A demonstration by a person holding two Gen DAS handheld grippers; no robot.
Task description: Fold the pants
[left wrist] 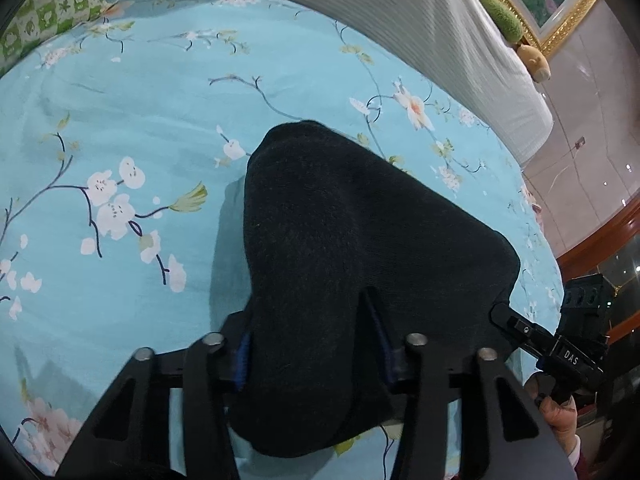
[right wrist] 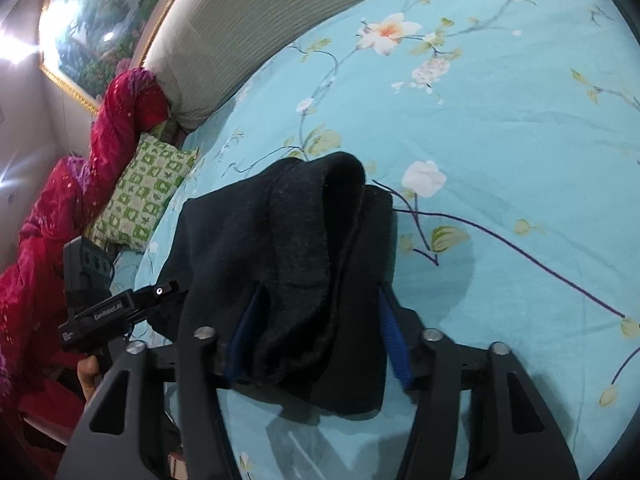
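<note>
The pants [left wrist: 352, 264] are held bunched above the floral bed sheet [left wrist: 140, 120], gripped by the left gripper [left wrist: 312, 344] and right gripper [right wrist: 316, 320], so a fold can be carried over.

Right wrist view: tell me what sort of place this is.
Most likely a bedroom. The black pants are held over a bed with a floral blue sheet, a padded headboard behind it, and a green patterned pillow at its edge.
</note>
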